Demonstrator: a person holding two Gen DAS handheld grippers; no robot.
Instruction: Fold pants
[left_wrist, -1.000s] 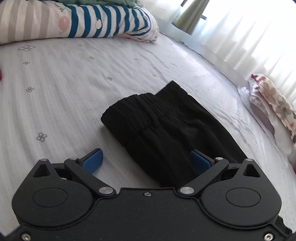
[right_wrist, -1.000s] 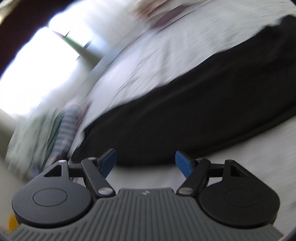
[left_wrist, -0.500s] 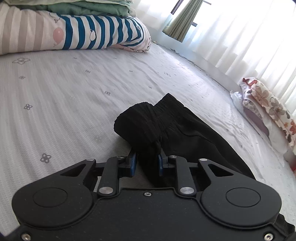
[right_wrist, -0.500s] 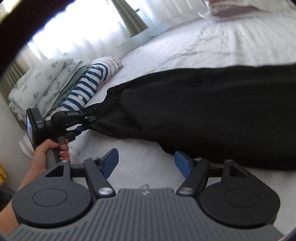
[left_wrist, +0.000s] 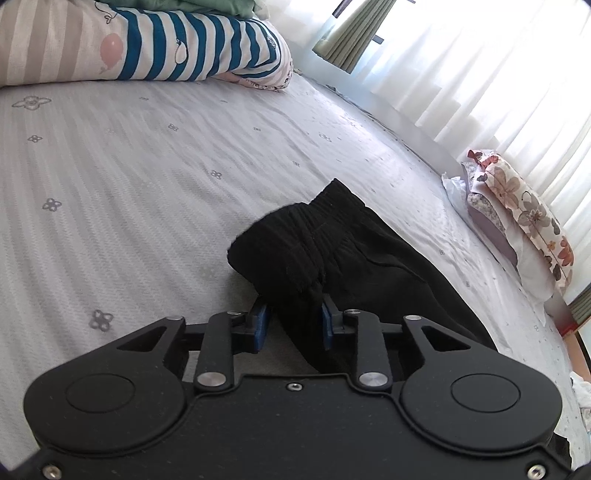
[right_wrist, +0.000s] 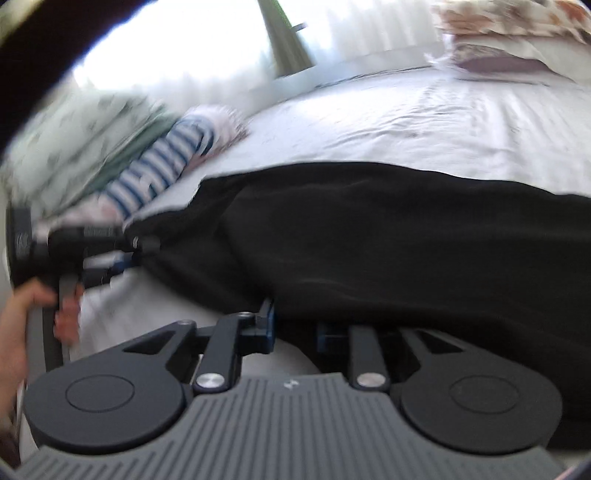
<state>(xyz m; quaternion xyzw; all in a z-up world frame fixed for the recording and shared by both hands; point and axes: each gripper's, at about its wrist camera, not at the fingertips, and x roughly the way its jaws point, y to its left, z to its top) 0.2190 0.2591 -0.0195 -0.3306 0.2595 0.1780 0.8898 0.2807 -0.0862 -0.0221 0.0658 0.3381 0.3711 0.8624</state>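
Black pants (left_wrist: 369, 266) lie on the pale bed sheet (left_wrist: 129, 184), elastic waistband toward me in the left wrist view. My left gripper (left_wrist: 294, 325) has a bunched corner of that waistband between its blue pads (left_wrist: 262, 325); its jaws are opening slightly, still touching the cloth. The blurred right wrist view shows the pants (right_wrist: 369, 240) stretching across the bed. My right gripper (right_wrist: 295, 328) is closing on their near edge, with black fabric between its pads. The left gripper (right_wrist: 125, 258) and the hand (right_wrist: 22, 314) holding it show at far left.
A blue-striped pillow (left_wrist: 166, 48) with folded green bedding lies at the bed's head. A floral pillow (left_wrist: 517, 206) sits at the far right edge. White curtains (left_wrist: 461, 55) hang behind the bed. Bare sheet stretches left of the pants.
My left gripper went from wide open to closed on the waistband corner, bunching it. My right gripper rolled level, moved up to the pants' near edge and closed on it.
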